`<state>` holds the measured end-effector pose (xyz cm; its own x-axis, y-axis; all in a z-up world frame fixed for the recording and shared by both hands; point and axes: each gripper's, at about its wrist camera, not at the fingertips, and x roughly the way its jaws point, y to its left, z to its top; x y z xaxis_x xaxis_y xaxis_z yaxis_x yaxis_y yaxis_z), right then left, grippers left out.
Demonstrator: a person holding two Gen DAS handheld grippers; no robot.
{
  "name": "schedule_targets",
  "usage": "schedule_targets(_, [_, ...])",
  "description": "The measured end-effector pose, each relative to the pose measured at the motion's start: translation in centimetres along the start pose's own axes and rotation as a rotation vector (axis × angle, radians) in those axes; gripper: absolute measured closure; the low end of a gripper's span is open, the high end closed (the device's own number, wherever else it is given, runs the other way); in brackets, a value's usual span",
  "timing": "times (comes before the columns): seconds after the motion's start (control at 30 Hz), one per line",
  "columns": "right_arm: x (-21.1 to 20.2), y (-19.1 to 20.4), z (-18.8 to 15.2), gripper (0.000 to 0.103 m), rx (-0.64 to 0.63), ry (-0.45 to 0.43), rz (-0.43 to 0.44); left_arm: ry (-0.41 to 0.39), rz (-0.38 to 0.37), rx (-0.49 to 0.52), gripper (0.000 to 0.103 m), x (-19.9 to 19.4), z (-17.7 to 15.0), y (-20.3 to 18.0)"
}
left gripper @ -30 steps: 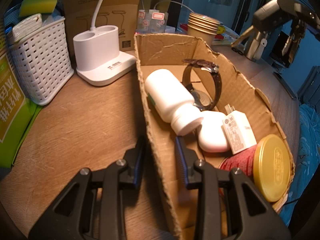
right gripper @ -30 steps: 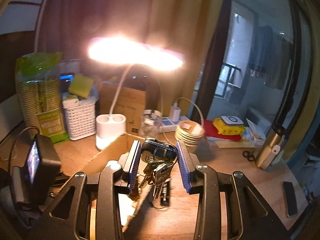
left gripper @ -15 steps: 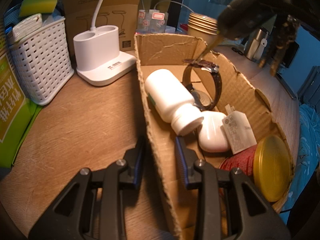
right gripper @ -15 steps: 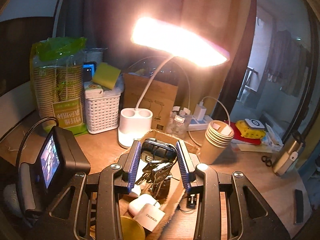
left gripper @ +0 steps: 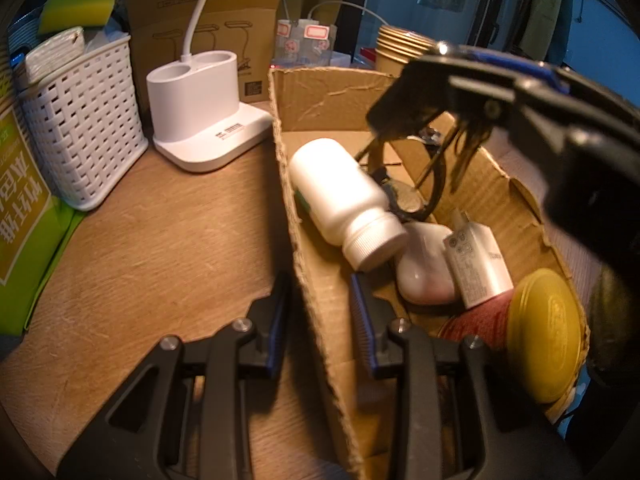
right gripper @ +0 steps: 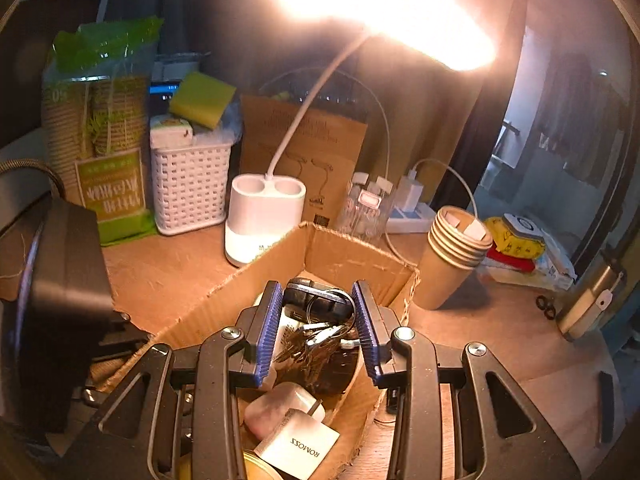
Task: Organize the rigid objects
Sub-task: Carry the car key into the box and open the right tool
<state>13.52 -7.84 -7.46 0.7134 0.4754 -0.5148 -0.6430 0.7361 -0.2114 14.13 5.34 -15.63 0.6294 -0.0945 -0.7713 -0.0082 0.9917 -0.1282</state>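
Right fingers (right gripper: 316, 326) grip key bunch (right gripper: 320, 320) above cardboard box (right gripper: 352, 256).

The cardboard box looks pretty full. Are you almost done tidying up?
Nearly. The cardboard box already holds a white bottle, a watch, an earbud case, a charger and a tin. The right gripper holds the keys above the box; dropping them in is left. The left gripper straddles the box's wall.
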Motion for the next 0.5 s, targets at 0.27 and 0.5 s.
schedule_targets(0.27, [0.7, -0.1, -1.3, 0.065, 0.017, 0.039, 0.018, 0.0, 0.0, 0.0, 0.071, 0.1, 0.0, 0.0])
schedule_targets(0.5, [0.9, -0.4, -1.9, 0.065, 0.026, 0.07, 0.028, 0.0, 0.0, 0.001, 0.071, 0.1, 0.0, 0.0])
